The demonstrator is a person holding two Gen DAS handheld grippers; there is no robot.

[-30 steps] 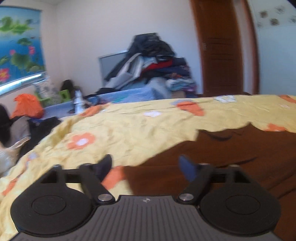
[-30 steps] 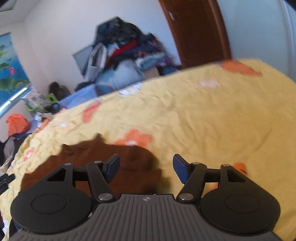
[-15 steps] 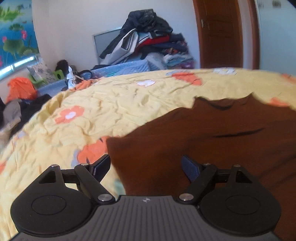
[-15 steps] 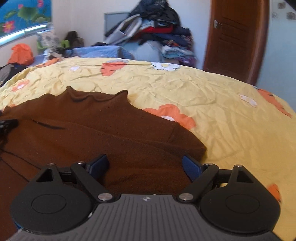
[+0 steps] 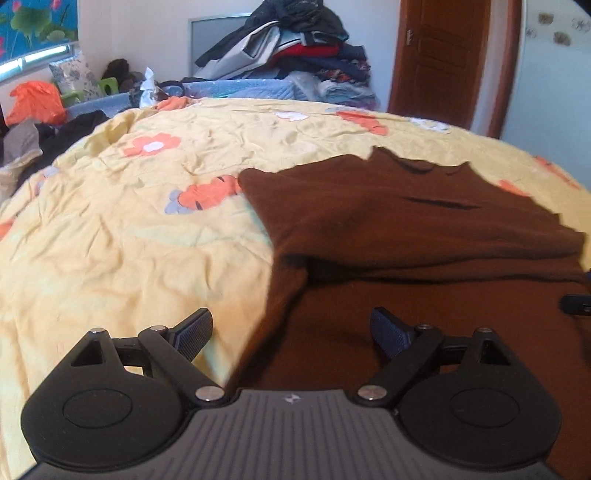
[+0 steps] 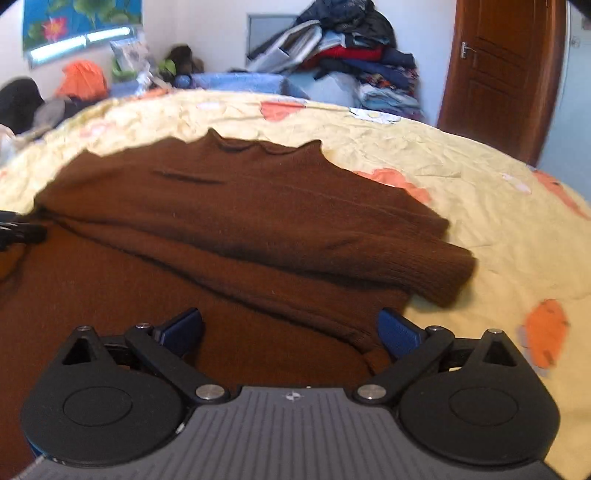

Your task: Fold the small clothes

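While the brown sweater [image 5: 424, 221] is lying spread on the yellow flowered bedspread [image 5: 129, 229], both grippers are being held just above its near part: left gripper [image 5: 291, 334] and right gripper [image 6: 290, 332] jaws, just opened further, are gaping wide, clasping nothing.

Room surroundings, both wrist views.
Bed under yellow quilt [image 5: 147, 229] with orange and white flower print, creased all over. Beyond it, tall clothes pile [image 5: 295, 40] against white wall, grey panel [image 5: 207, 37] behind pile. Brown door [image 6: 502, 74], shut, handle on its left edge. Lotus picture [image 6: 81, 18] upper left, above bright window strip. Orange bag [image 5: 35, 101], green stool [image 5: 109, 86] and dark garments [image 5: 70, 129] left of bed.
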